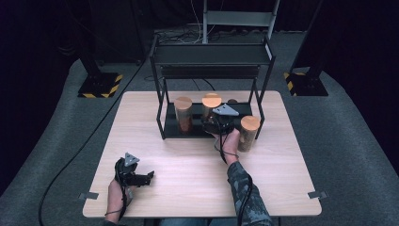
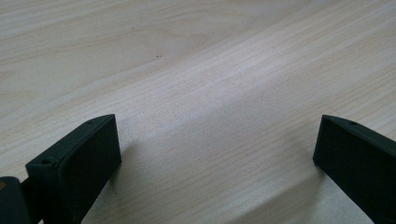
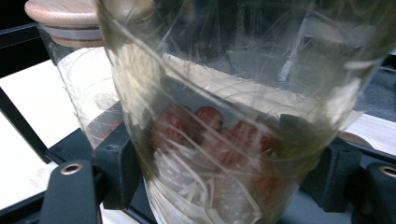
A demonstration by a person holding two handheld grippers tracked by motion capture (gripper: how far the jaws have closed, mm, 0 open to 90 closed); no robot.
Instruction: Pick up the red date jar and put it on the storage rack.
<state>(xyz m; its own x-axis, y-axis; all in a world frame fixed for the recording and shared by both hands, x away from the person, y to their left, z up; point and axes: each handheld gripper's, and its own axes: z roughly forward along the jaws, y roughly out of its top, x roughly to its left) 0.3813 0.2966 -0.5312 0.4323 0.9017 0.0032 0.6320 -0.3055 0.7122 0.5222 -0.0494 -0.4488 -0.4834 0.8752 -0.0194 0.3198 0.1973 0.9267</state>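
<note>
Your right gripper [image 1: 217, 123] is hiding the lower part of the middle jar [image 1: 211, 106] on the rack's [image 1: 162, 101] bottom shelf. The frame's top edge is cutting off that jar's lid in the right gripper view, and scratched glass is blurring its red contents [image 3: 210, 135].

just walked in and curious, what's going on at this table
A person works with two tools. The right hand-held gripper is shut on a glass jar holding red fruit, at the lower shelf of the black rack. The left hand-held gripper rests open over the wooden table. Another wooden-lidded jar stands beside the rack.
</note>
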